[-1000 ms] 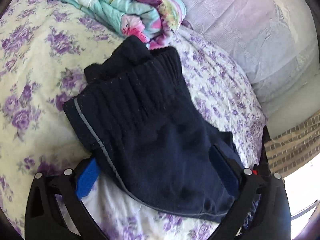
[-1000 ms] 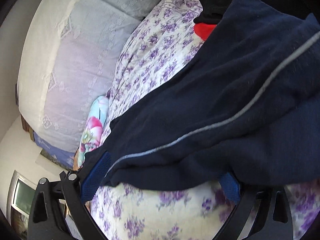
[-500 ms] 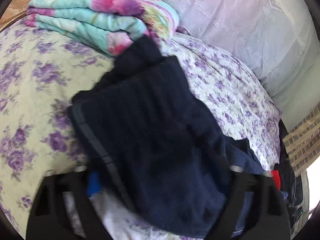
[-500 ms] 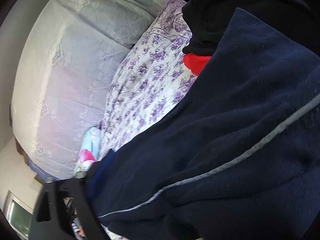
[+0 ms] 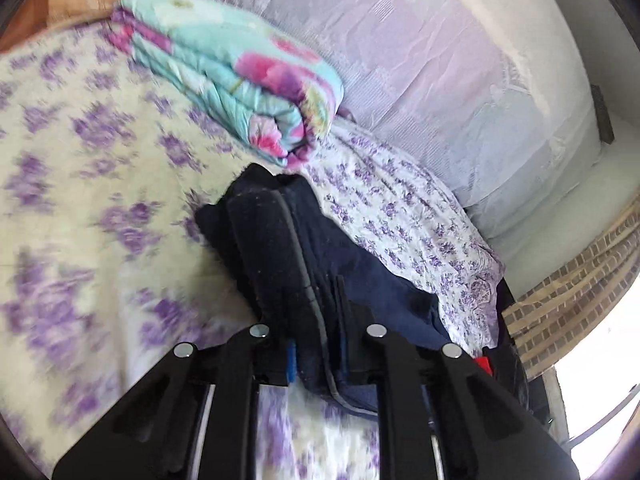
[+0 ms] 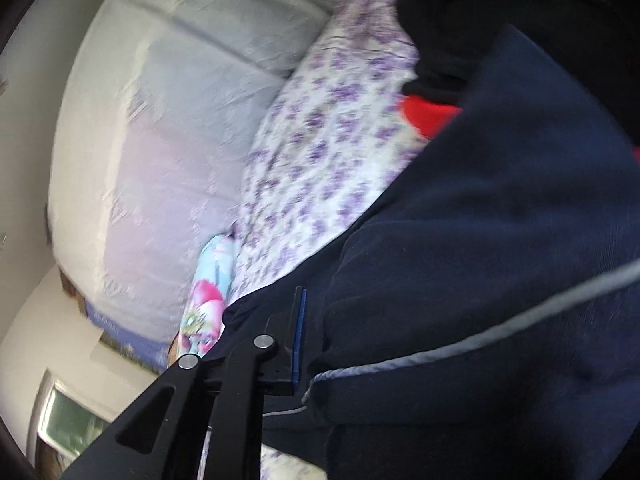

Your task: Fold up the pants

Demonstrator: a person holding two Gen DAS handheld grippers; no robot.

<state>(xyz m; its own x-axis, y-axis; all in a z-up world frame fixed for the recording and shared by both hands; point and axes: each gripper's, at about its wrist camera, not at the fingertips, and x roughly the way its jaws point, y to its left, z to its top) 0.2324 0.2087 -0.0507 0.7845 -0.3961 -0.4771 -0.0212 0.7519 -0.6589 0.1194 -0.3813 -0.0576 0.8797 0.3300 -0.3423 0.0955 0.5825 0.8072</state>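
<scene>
Pants (image 5: 280, 248) of dark navy lie bunched on the bed (image 5: 80, 152), part of them lifted off its purple-flowered sheet. The left claw (image 5: 316, 356) has just been closing and is now clamped on a gathered fold of the cloth; both blue pads sit tight against the fabric, and a thin grey stripe (image 5: 298, 256) runs up the fold away from the grip. Beyond the pants, near their far end, a folded quilt (image 5: 240, 76) in turquoise and pink rests on the sheet, with a pale lace-covered headboard (image 5: 440, 60) behind it.

In the right wrist view the right claw (image 6: 310, 344) has likewise just been closing and grips the pants (image 6: 480, 260). Only 1 finger (image 6: 298, 336) shows, its blue pad pressed to the cloth; the other is hidden under the fabric, which fills the right half of the view. A grey stripe (image 6: 500, 328) crosses it there. Above the pants a red item (image 6: 428, 114) and something black (image 6: 520, 20) lie on the sheet (image 6: 320, 160), too blurred to identify.
</scene>
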